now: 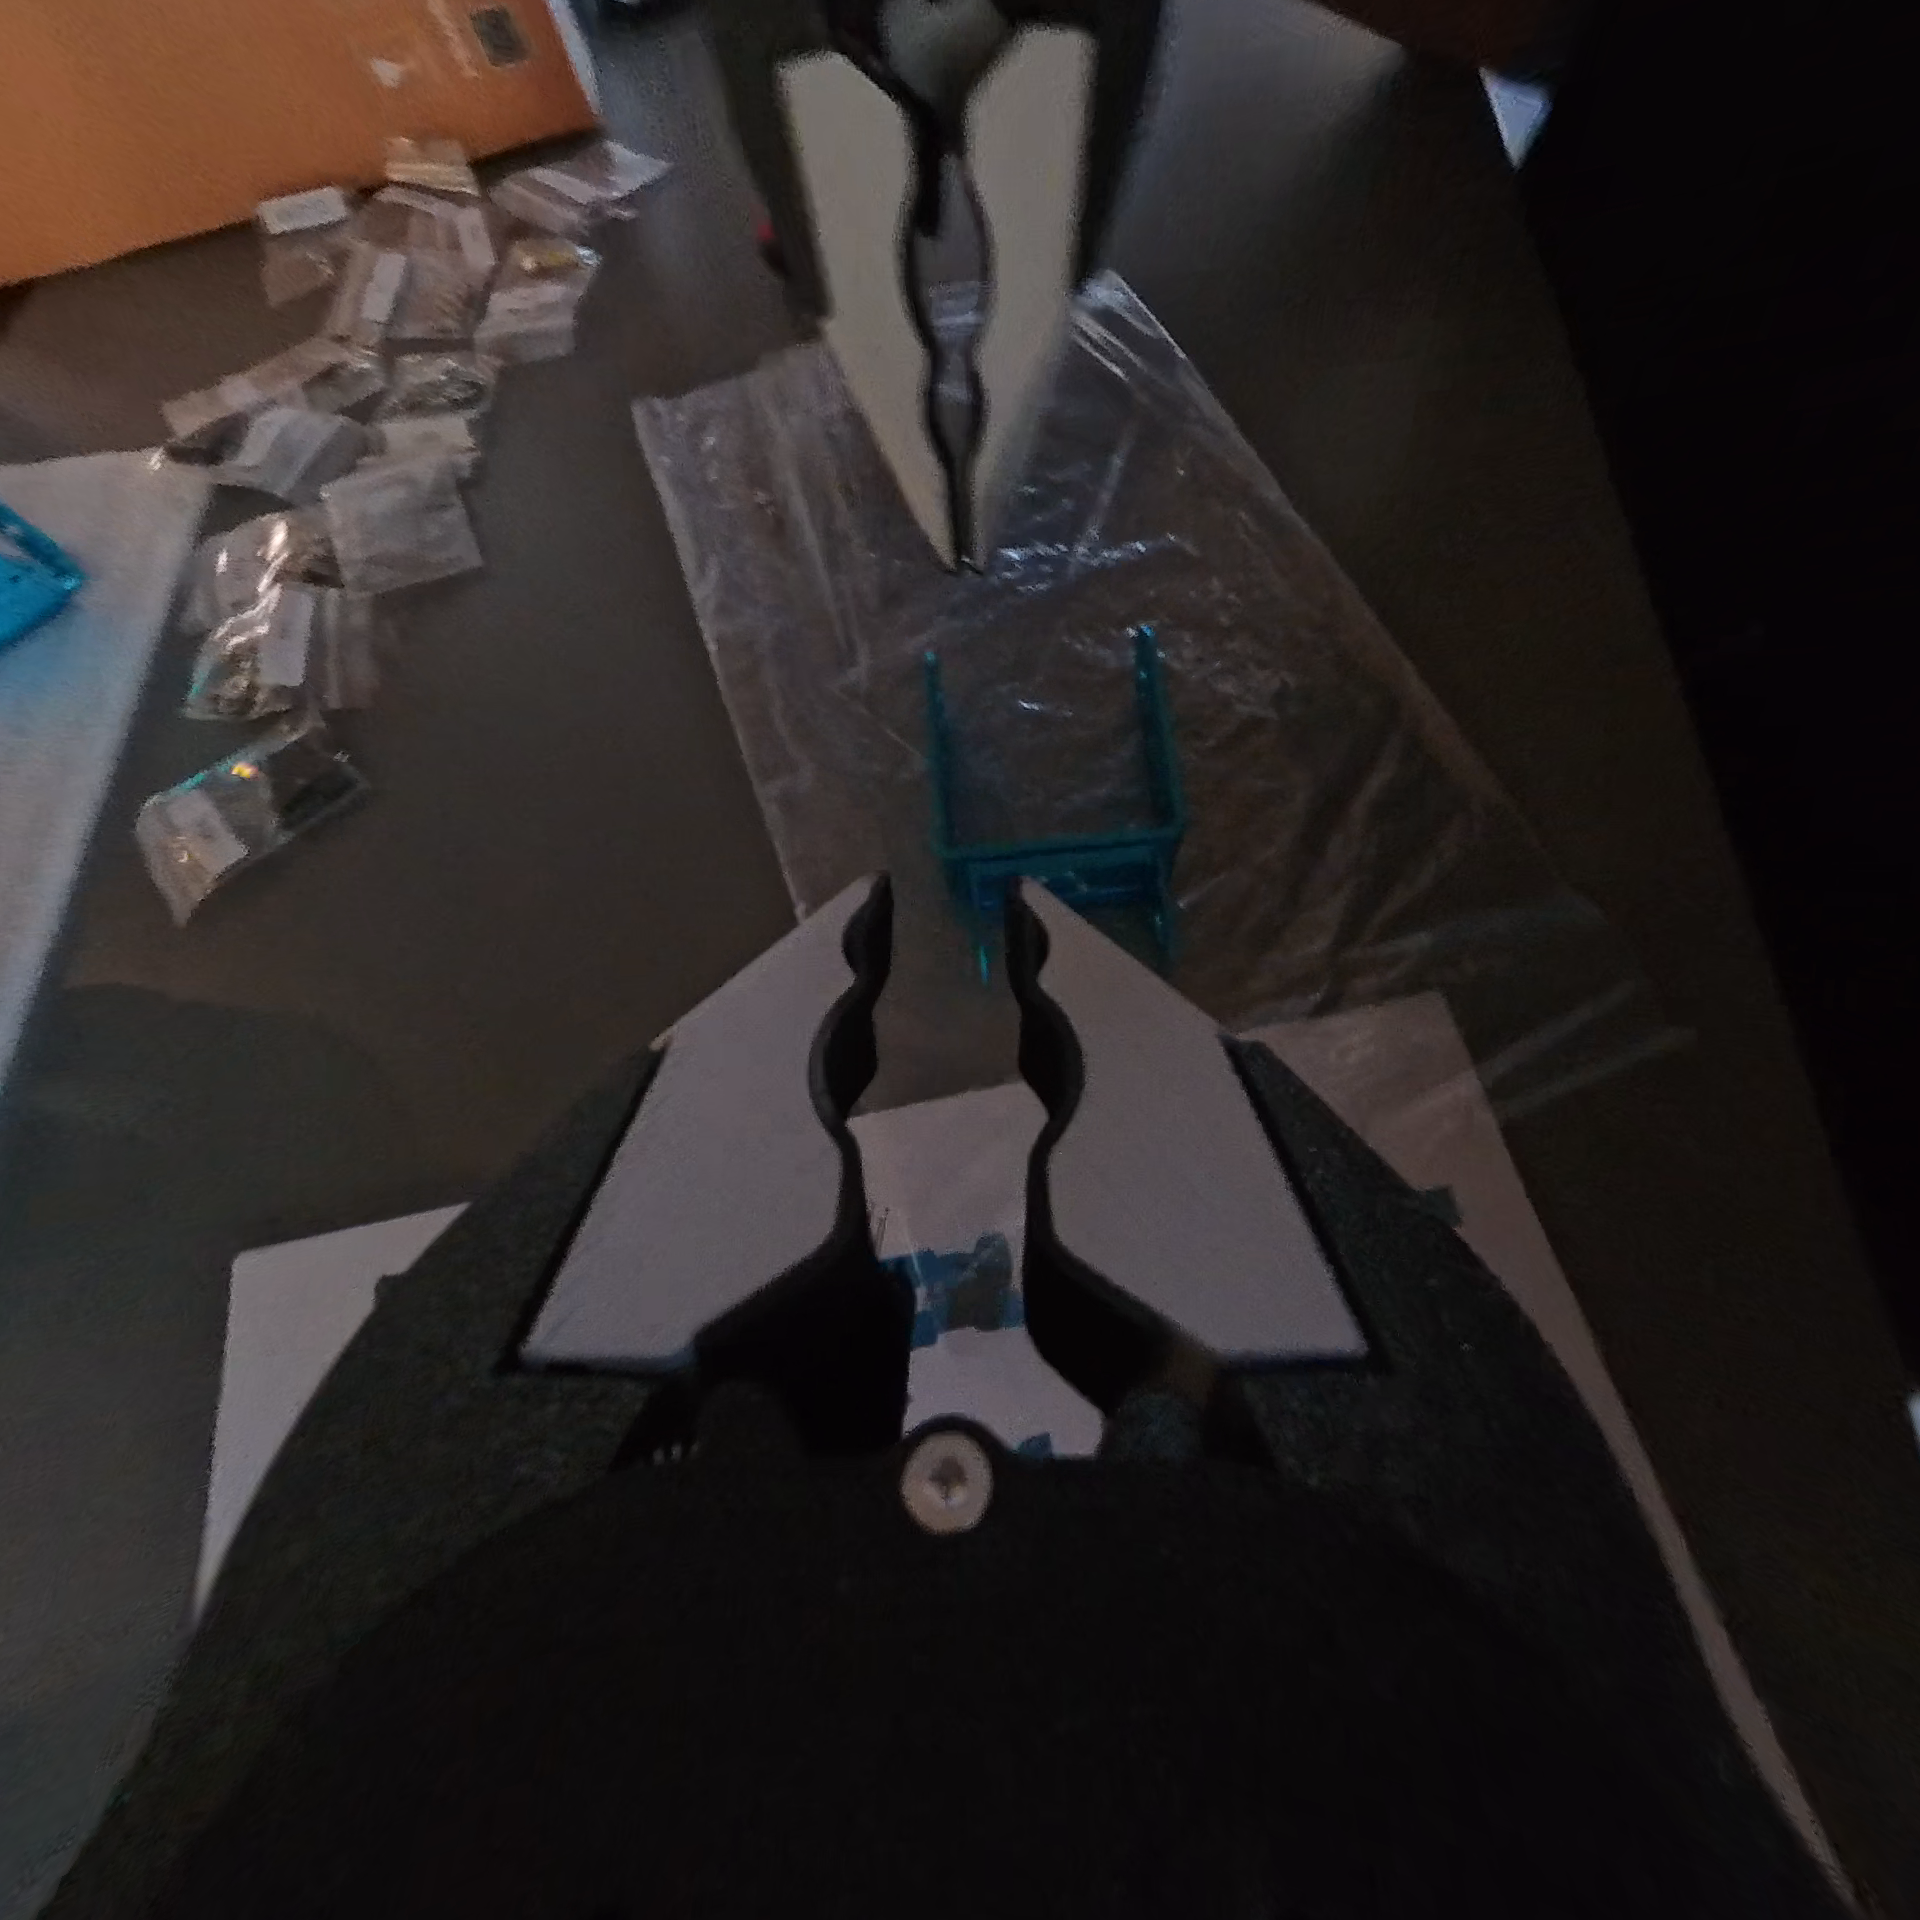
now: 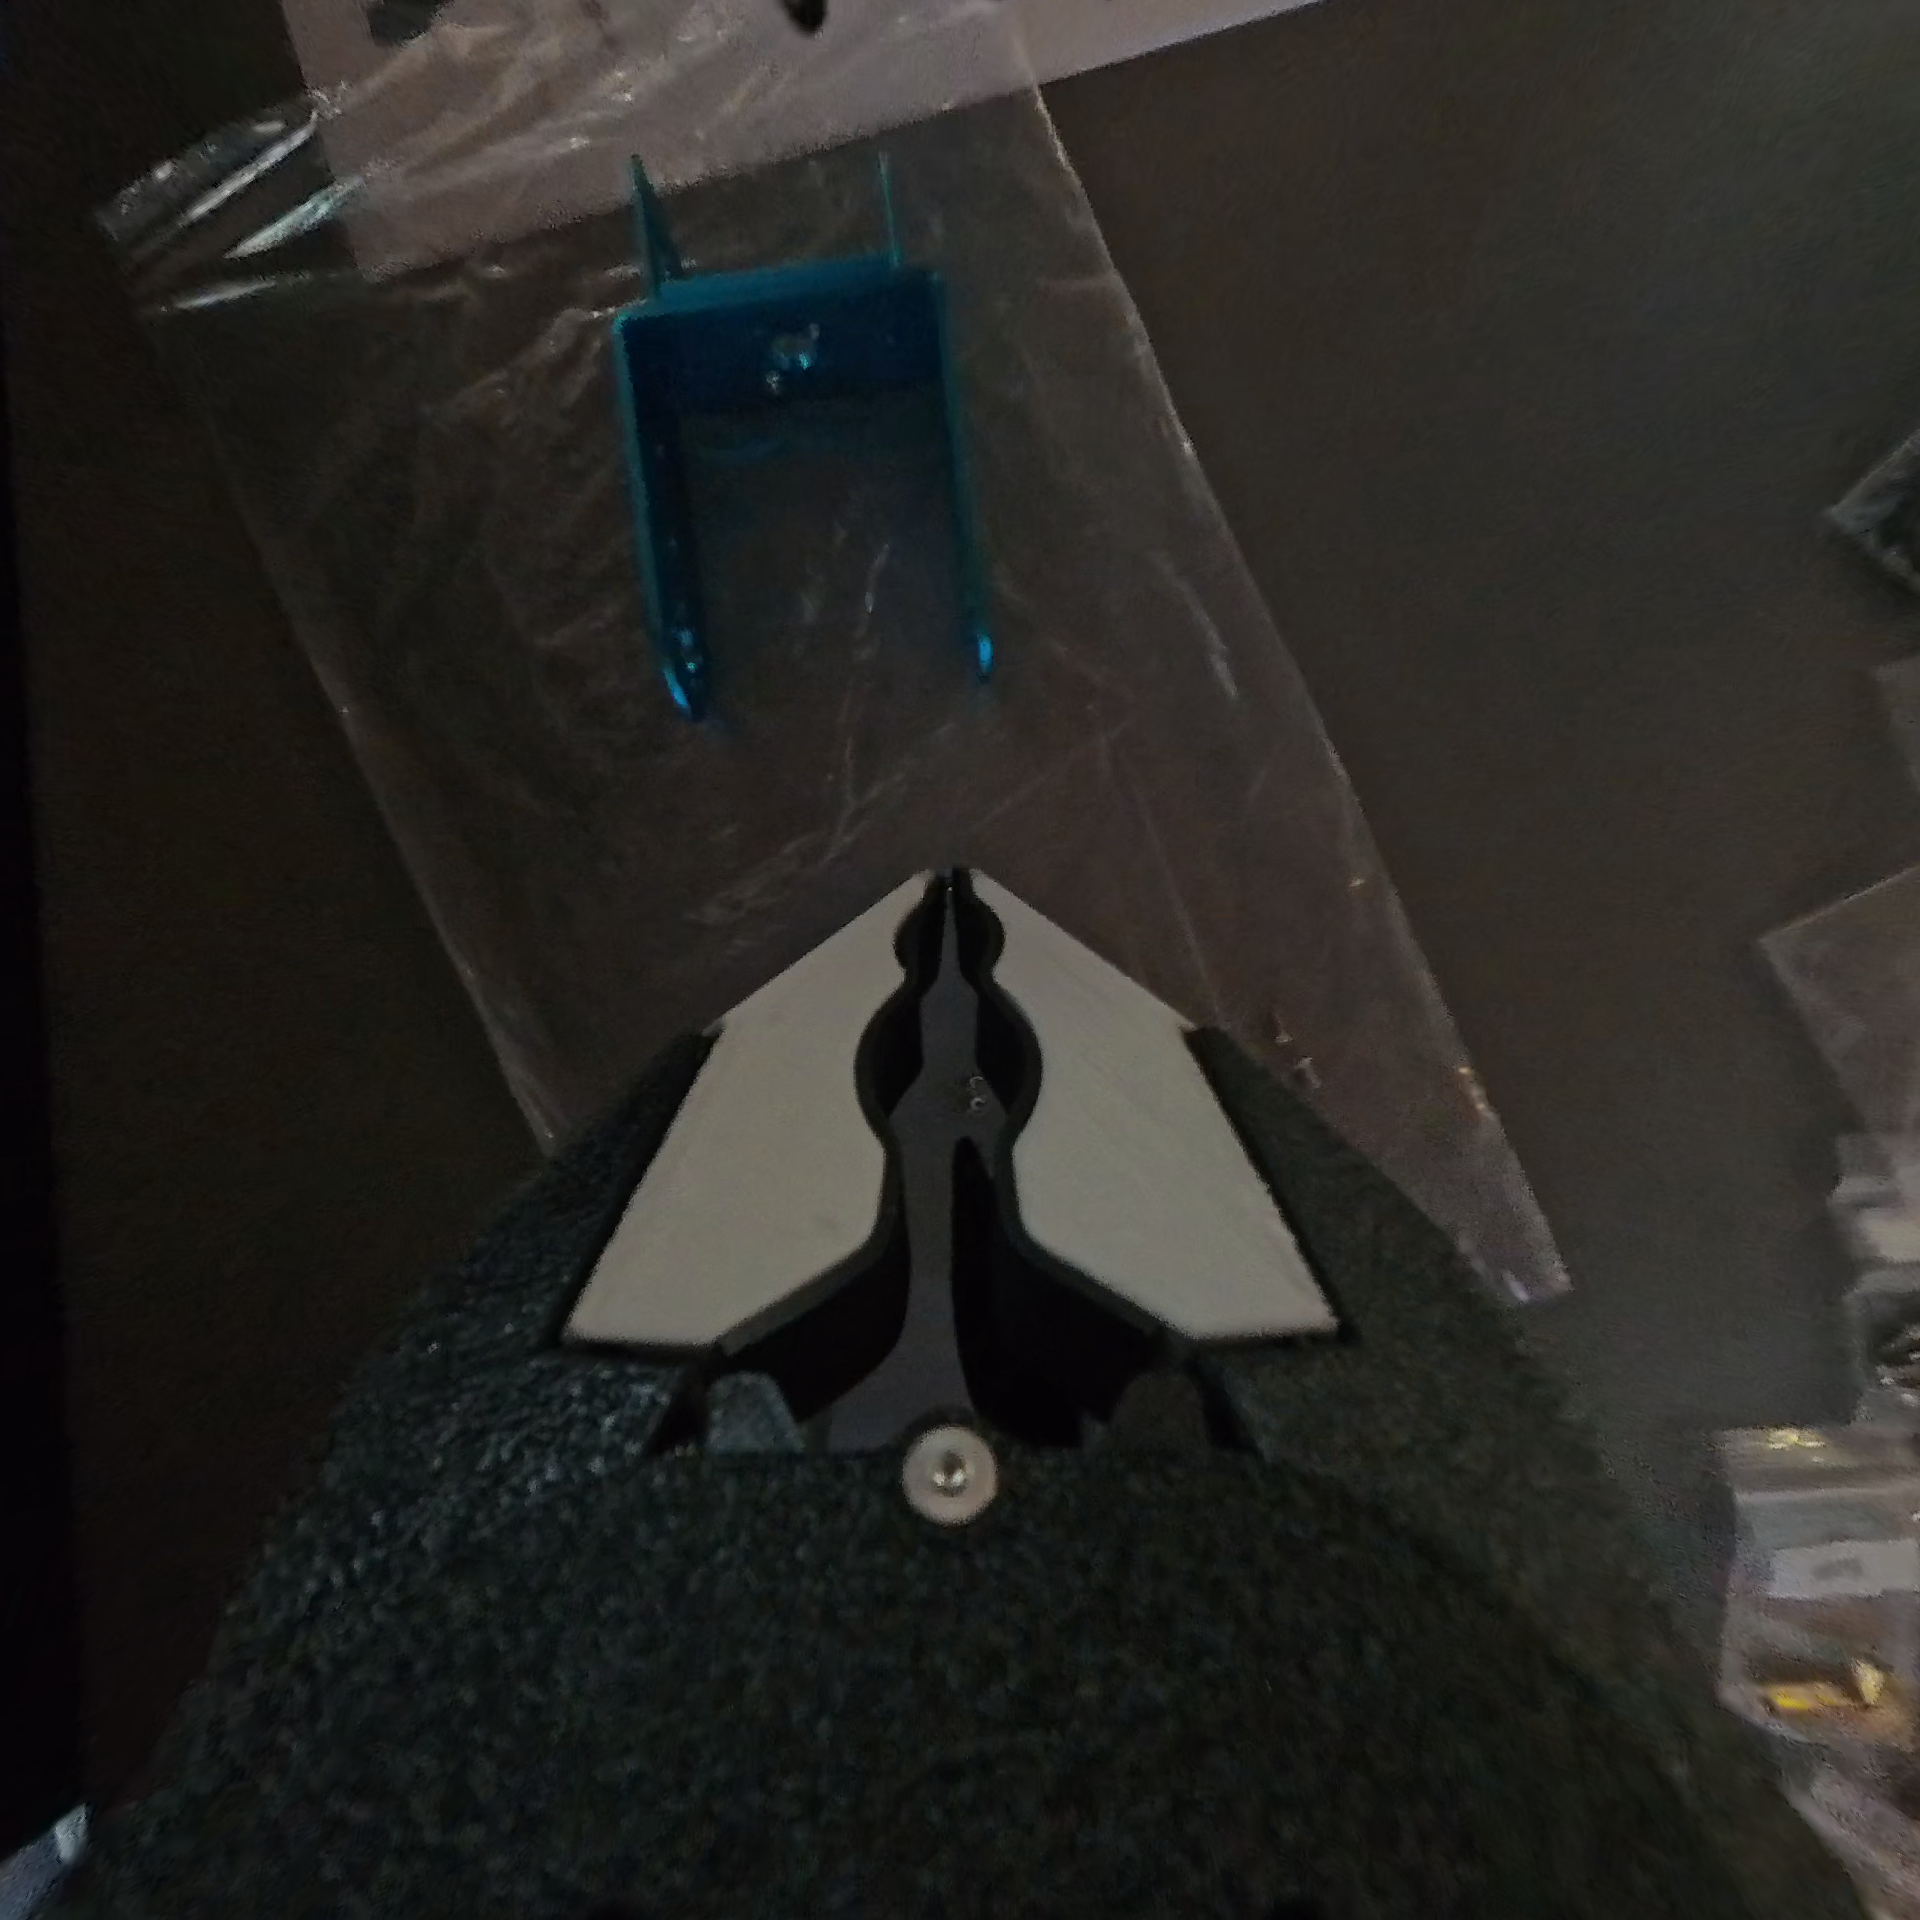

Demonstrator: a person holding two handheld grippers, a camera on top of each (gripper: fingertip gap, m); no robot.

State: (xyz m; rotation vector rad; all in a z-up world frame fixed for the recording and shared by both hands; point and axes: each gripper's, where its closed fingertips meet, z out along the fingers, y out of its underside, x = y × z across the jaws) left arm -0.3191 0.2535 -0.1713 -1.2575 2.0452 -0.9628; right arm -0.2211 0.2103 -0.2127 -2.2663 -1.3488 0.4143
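A blue metal U-shaped bracket lies on or in a clear plastic bag on a dark table. My left gripper is open and empty, its fingertips just short of the bracket's near end. My right gripper comes in from the far side, shut, with its tips down on the bag beyond the bracket. In the right wrist view the right gripper is shut over the bag, the bracket a little ahead. I cannot tell whether it pinches the film.
Several small parts bags lie at the left, in front of an orange cardboard box. A white booklet lies under my left gripper. A blue plate shows at the left edge. More small bags lie at the right. Tip to tip, the grippers are about 12 centimetres apart. The blue plate is about equally far from each gripper, around 30 centimetres.
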